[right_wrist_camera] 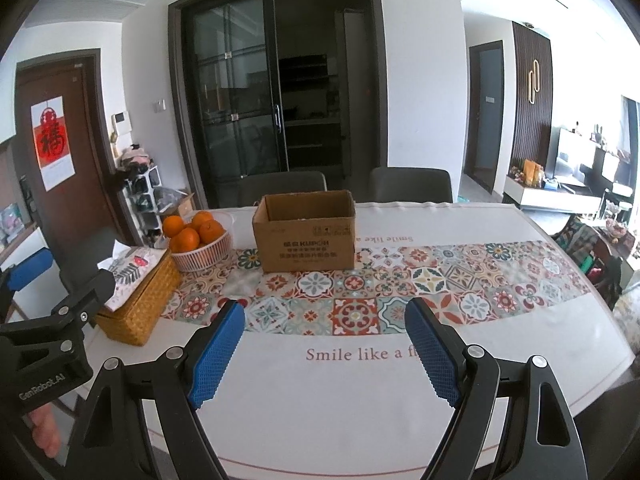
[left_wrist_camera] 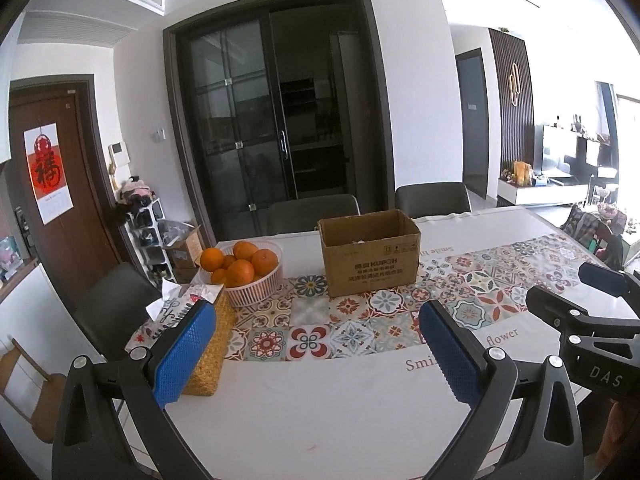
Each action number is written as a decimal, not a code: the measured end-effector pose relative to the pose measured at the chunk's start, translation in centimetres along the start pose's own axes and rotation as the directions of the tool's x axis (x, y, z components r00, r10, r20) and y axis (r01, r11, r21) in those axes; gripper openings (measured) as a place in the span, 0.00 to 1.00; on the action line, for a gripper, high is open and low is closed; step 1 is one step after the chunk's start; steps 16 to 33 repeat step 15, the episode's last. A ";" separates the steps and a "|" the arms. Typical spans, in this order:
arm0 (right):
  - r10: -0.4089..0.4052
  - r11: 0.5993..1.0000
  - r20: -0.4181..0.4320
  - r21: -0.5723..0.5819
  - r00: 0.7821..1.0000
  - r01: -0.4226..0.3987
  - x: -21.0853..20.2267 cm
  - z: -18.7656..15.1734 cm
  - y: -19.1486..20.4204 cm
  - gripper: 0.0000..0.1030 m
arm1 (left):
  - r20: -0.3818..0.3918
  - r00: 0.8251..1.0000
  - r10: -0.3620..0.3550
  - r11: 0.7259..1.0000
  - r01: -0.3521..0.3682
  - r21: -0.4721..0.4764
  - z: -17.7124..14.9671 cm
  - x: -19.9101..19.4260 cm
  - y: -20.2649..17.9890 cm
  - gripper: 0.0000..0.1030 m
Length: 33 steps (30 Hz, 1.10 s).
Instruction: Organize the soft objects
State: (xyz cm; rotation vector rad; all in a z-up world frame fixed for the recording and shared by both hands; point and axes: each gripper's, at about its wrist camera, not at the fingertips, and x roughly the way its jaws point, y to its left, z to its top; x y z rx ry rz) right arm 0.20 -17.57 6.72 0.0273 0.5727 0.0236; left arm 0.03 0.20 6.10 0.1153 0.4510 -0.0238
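- Left wrist view: the left tongs [left_wrist_camera: 318,344] hang spread and empty above the worktop [left_wrist_camera: 320,408]; the cardboard box [left_wrist_camera: 370,254] stands open beyond them on the patterned runner, something pale just showing inside, too hidden to name as a soft object; reaching in unsighted could catch the box wall and shove it toward the orange basket [left_wrist_camera: 252,276]
- Right wrist view: the right tongs [right_wrist_camera: 325,342] are likewise spread, holding nothing; the wicker tissue holder [right_wrist_camera: 138,304] sits near the left tongs, an easy thing to knock

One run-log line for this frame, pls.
left hand-held gripper: open, empty | right hand-held gripper: open, empty | cardboard box: on table, open
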 end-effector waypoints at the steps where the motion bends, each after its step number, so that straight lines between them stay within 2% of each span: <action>1: 0.000 1.000 0.002 -0.002 1.000 0.000 -0.1 -0.1 0.0 0.81 | 0.001 1.000 -0.001 1.000 0.001 0.001 0.0 0.0 0.0 1.00; 33: 0.000 1.000 0.002 -0.004 1.000 0.000 -0.9 0.3 -0.4 0.81 | 0.002 1.000 0.002 1.000 -0.002 0.002 -0.1 -0.3 -0.1 1.00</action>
